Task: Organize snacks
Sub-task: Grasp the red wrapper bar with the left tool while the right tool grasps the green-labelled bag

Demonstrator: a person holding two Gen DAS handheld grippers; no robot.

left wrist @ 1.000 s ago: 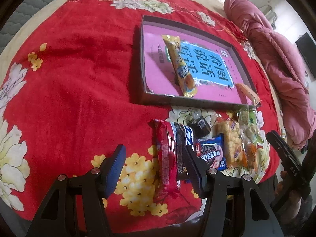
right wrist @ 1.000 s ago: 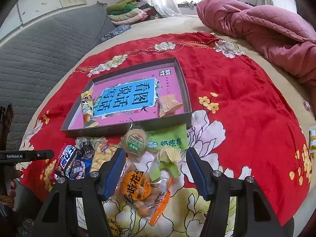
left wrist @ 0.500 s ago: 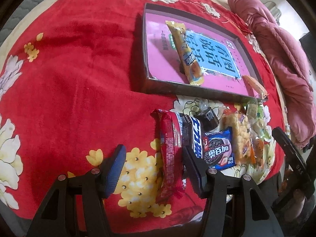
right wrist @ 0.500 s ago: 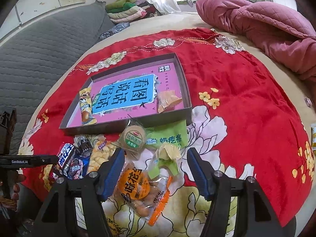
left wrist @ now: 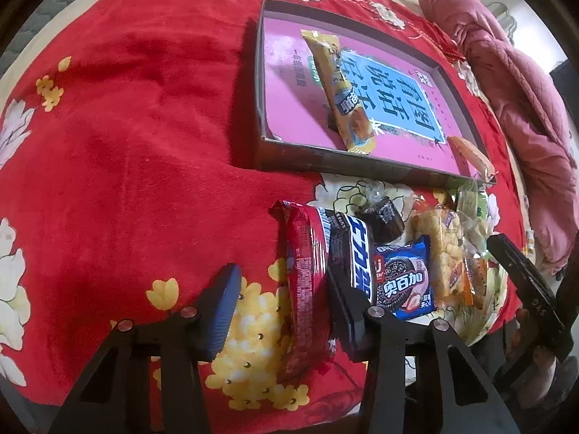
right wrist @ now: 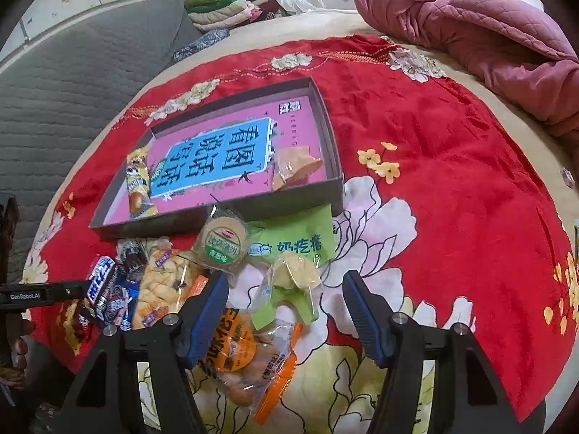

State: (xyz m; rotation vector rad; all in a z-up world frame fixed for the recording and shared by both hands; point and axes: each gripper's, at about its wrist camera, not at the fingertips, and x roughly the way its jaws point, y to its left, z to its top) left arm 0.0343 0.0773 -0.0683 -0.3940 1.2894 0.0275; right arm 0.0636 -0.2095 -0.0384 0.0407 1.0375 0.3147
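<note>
Snacks [left wrist: 307,282] between wide-open left gripper [left wrist: 282,303]

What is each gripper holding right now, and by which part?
Nothing. The left gripper is open around the red snack pack, not clamped; the right gripper is open over the green-and-yellow packet.

Left gripper [left wrist: 282,307] now lower and closer to snack row than second ago; red packet [left wrist: 305,289] sits further in between spread fingers, right finger beside blue-white bar [left wrist: 358,260]. Right gripper [right wrist: 286,311] edged forward slightly over orange bag [right wrist: 246,354] and green-yellow packet [right wrist: 289,289]. Tray [right wrist: 253,206] nearer in left wrist view.
</note>
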